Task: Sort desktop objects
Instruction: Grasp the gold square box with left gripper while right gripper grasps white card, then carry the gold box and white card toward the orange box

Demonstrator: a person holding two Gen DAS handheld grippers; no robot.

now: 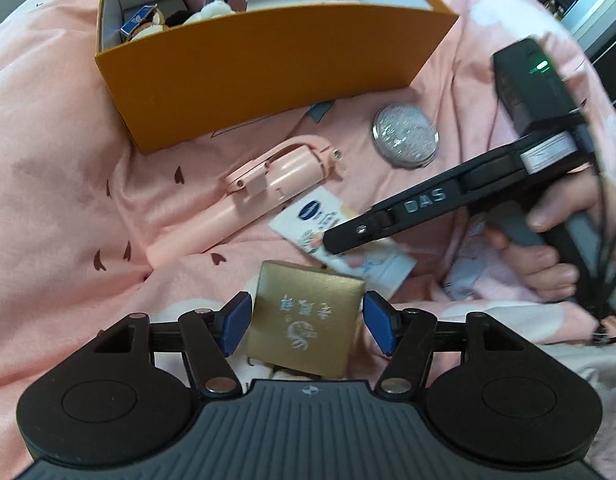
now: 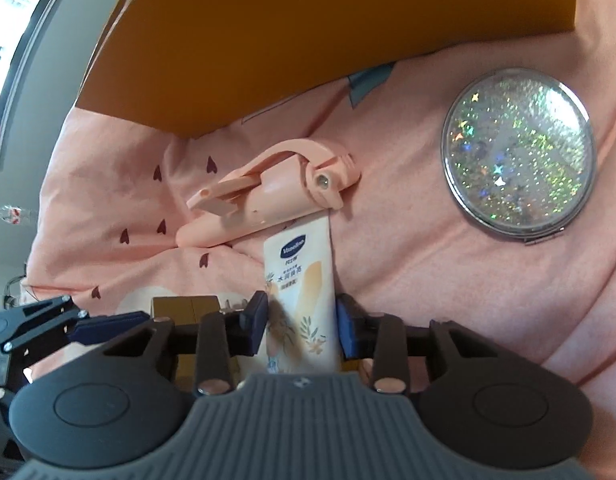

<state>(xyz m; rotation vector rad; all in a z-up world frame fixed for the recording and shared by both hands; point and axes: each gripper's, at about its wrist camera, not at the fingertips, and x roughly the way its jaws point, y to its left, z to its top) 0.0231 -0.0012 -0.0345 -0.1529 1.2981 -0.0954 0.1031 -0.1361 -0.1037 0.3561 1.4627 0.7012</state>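
Both grippers sit low over the pink bedspread [image 2: 448, 248], each straddling its own object. The right gripper [image 2: 301, 320] has the white hand-cream tube [image 2: 301, 280] between its blue pads [image 2: 256, 322]; the tube's long axis runs straight ahead along the fingers, and its far end nearly touches the hinge of the pink selfie stick [image 2: 275, 196]. The jaws stand narrow, close on either side of the tube, though I cannot tell whether they have clamped it yet.

The left gripper [image 1: 305, 324] brackets the gold square box [image 1: 305, 320], which lies flat and slightly turned between its pads [image 1: 235, 322]. Small gaps show on both sides, so those fingers are apart and not gripping.

The orange storage box [image 1: 267, 76] lies ahead of both sets of fingers, beyond the selfie stick, which slants across the line to it. The glitter compact mirror [image 2: 518, 152] lies ahead and to the right of the right fingers, well apart from the tube. I judge the right hand nearer to finishing its grasp.
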